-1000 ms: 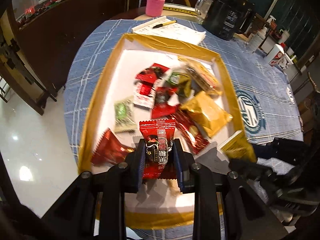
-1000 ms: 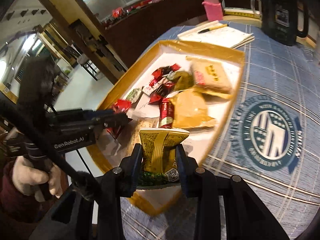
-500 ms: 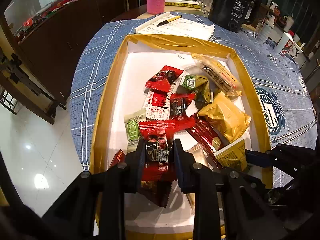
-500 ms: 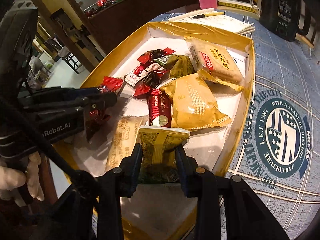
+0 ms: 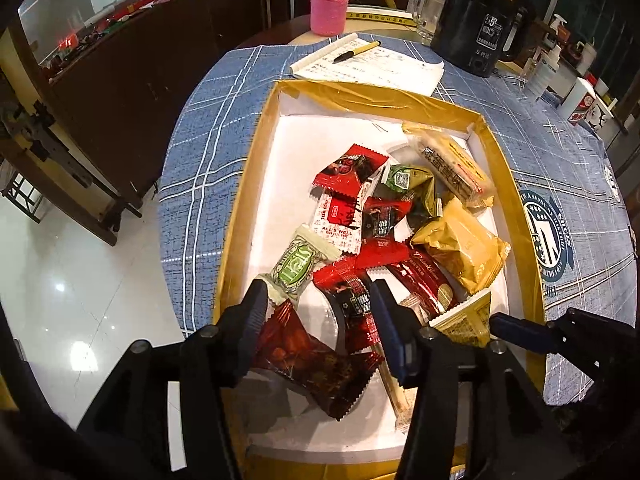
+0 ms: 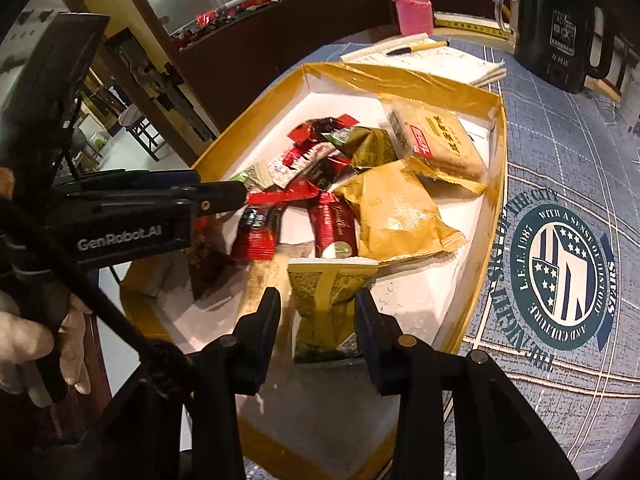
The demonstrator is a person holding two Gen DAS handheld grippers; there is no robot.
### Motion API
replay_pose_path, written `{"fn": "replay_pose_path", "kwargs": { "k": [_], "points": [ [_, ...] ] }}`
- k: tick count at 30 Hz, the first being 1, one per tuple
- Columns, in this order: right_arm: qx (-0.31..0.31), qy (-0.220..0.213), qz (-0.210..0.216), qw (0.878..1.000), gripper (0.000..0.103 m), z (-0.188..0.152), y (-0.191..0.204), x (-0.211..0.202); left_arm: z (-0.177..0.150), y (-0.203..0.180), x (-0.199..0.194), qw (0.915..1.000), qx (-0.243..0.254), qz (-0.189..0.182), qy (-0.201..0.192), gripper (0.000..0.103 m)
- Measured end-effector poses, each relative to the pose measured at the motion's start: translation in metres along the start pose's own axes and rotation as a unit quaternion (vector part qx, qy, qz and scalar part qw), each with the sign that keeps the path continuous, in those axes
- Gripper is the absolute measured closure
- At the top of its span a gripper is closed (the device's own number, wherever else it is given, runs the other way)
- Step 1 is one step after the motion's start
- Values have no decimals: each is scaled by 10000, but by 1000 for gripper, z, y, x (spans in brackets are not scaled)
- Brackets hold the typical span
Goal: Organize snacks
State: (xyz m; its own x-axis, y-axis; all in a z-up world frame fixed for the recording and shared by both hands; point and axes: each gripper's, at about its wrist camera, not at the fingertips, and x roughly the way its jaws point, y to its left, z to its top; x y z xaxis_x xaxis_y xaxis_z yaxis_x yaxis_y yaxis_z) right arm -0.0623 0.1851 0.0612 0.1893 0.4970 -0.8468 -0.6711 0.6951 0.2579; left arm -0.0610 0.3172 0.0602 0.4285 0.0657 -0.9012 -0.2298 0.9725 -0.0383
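A white tray with a gold rim (image 5: 248,184) (image 6: 496,184) holds several wrapped snacks. In the left wrist view my left gripper (image 5: 320,308) hangs over the tray's near end. Its jaws are opening. A red packet (image 5: 352,300) lies between them on the other snacks, and the pads are clear of it. In the right wrist view my right gripper (image 6: 316,312) is low over the tray's near right corner. Its jaws are also opening around an upright yellow-green packet (image 6: 328,292), with a gap showing beside the left finger.
A notepad with a pen (image 5: 368,64), a black kettle (image 5: 480,20), a glass mug (image 5: 430,12) and a pink-sleeved bottle (image 5: 328,12) stand beyond the tray. The blue checked tablecloth (image 5: 200,152) ends at the left, above the tiled floor. A gloved hand (image 6: 24,344) holds the left gripper.
The left jaws have spread apart and the red packet has dropped from them onto the snacks in the tray. Both grippers have come closer over the tray. The right jaws stand slightly wider.
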Motion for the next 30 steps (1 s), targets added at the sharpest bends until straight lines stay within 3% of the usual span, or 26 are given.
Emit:
{"fn": "replay_pose_path", "kwargs": {
  "k": [13,30],
  "points": [
    [-150,-386,215,9989,64,-15,5,-35,-26,-25,-45,9979,-121,562,-291,44],
    [-385,-899,518,9939,64,-101,-34,-149,-77,-112,-130,9908,-353,769,-1051,44]
  ]
}}
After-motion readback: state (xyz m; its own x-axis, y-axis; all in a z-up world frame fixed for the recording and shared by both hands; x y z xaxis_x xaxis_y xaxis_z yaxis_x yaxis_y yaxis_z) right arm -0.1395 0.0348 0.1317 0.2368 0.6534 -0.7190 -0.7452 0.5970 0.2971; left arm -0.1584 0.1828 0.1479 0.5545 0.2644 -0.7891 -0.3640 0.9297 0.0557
